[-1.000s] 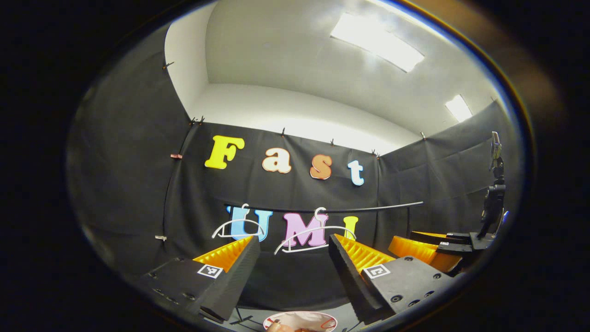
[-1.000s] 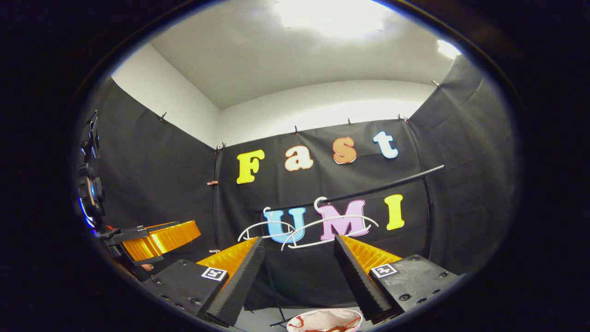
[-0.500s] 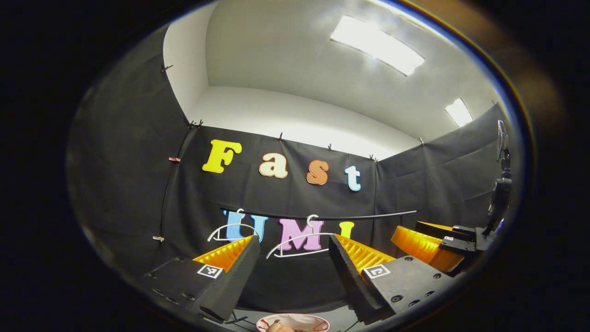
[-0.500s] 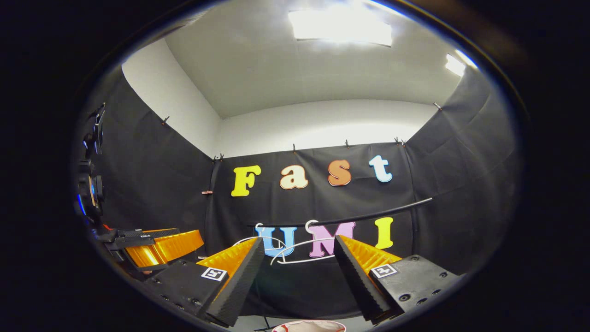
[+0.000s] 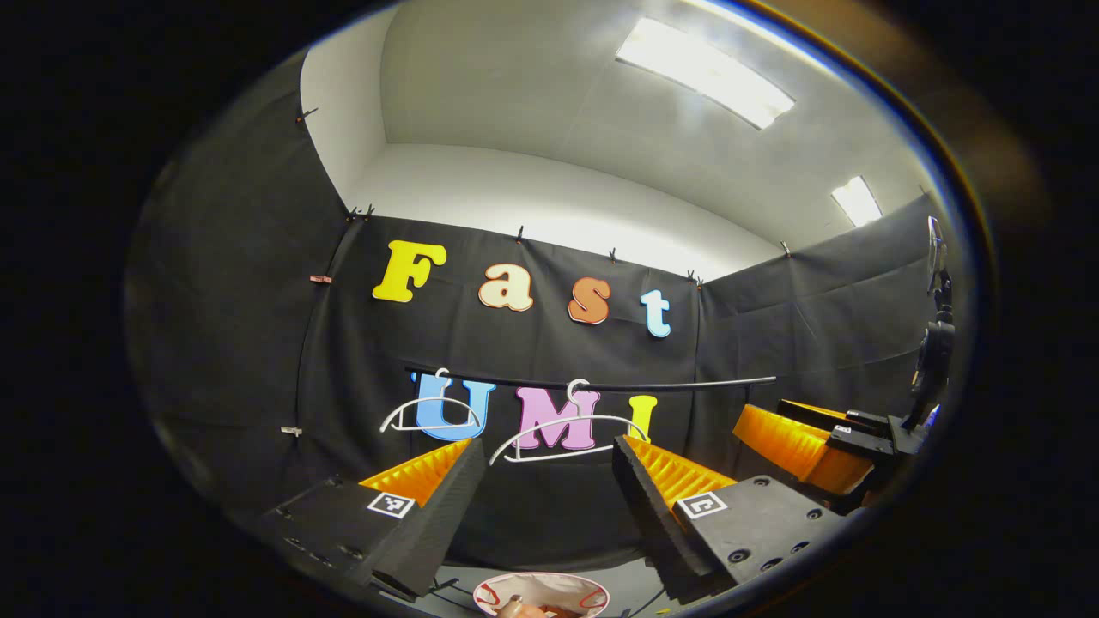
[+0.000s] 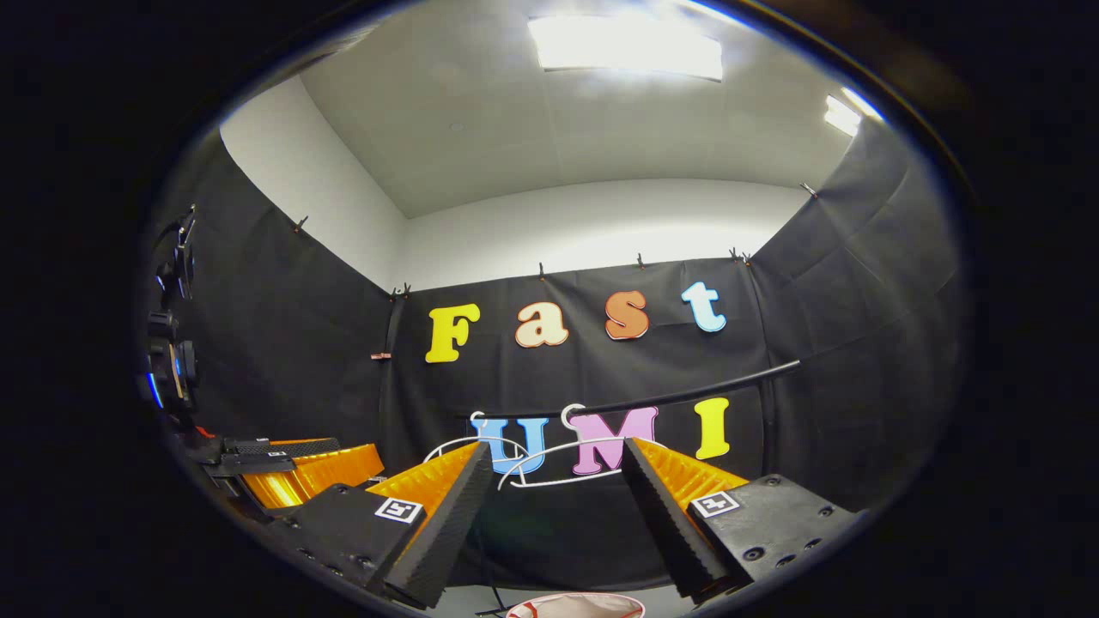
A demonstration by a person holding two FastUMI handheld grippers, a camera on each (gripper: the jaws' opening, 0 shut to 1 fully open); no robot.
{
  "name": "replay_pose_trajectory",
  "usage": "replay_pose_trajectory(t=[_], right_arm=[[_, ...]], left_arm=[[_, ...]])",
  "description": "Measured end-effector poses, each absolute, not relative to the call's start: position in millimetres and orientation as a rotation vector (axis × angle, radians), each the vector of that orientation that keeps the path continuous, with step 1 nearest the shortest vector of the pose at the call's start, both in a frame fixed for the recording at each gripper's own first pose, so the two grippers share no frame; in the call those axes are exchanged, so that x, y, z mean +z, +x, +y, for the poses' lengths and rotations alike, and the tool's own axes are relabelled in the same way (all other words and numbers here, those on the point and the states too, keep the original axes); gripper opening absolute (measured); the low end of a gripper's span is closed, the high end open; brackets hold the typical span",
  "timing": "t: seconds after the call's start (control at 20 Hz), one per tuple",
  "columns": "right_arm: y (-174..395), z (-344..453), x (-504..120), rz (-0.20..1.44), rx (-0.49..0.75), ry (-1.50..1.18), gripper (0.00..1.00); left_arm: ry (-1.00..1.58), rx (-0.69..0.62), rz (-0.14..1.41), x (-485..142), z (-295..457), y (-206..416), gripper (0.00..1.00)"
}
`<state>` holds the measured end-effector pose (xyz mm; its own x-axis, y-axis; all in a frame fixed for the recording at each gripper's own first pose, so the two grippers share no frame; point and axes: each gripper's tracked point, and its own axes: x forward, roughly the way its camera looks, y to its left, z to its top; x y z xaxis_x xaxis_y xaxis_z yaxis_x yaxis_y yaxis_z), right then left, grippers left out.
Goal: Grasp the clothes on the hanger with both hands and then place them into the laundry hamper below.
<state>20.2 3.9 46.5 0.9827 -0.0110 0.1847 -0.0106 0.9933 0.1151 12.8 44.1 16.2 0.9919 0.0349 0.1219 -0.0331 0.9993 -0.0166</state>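
Clothes will be soft, light and floppy, so I'd pinch a good fold of fabric at each shoulder, one gripper per side, or it'll just slide out; thing is, the two white wire hangers (image 5: pixel 429 416) on the thin black rail (image 5: pixel 670 386) look bare to me, and against the black wall I can't make out a garment on them; there's something pale sitting in the round white hamper with red trim (image 5: pixel 541 584) below, could be the clothes, can't tell; left gripper (image 5: pixel 547 446) and right gripper (image 6: pixel 556 448) are both spread wide with nothing between the fingers, held side by side, pointing forward and tipped up a bit toward the rail.
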Motion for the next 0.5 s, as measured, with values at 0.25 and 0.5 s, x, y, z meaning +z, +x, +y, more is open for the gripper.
replay_pose_trajectory(t=[0.25,0.5], right_arm=[[23.3,-0.9,45.4,-0.182,-0.005,0.117,0.97],[22.2,0.2,43.2,-0.169,-0.002,0.118,0.92]], left_arm=[[-0.017,0.034,-0.118,15.5,42.6,14.4,0.95],[-0.027,0.039,-0.111,13.1,44.4,15.9,0.95]])
